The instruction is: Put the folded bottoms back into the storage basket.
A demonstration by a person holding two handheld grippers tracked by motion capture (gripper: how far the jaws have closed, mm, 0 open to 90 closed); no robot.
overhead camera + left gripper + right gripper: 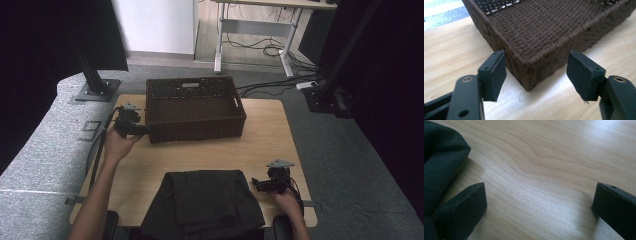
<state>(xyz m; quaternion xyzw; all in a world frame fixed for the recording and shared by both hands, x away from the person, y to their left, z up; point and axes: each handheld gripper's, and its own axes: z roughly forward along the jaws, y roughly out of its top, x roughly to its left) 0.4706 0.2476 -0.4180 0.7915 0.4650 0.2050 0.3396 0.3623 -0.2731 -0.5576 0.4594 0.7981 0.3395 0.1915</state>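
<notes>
Cloth, dark and folded (202,202), lies nearest on the counter (200,155), at its near edge between the person's forearms, its long axis running toward the person. Just to its right sits the right gripper (264,185), low over the wood with its jaws wide apart and nothing between them; in the right gripper view the cloth's edge (441,157) lies beside one jaw, close but seemingly not touching it. Farther off, the left gripper (131,126) is at the near left corner of the woven basket (195,107), which stands at the far side of the counter with its long axis across it. In the left gripper view that corner (529,72) points straight into the gap between the jaws, which stand partly open on either side of it; the pads (499,75) do not press on the weave. The left hand is plainly the nearer one for the basket, and any grip there would turn on the jaws straddling the corner wall.
</notes>
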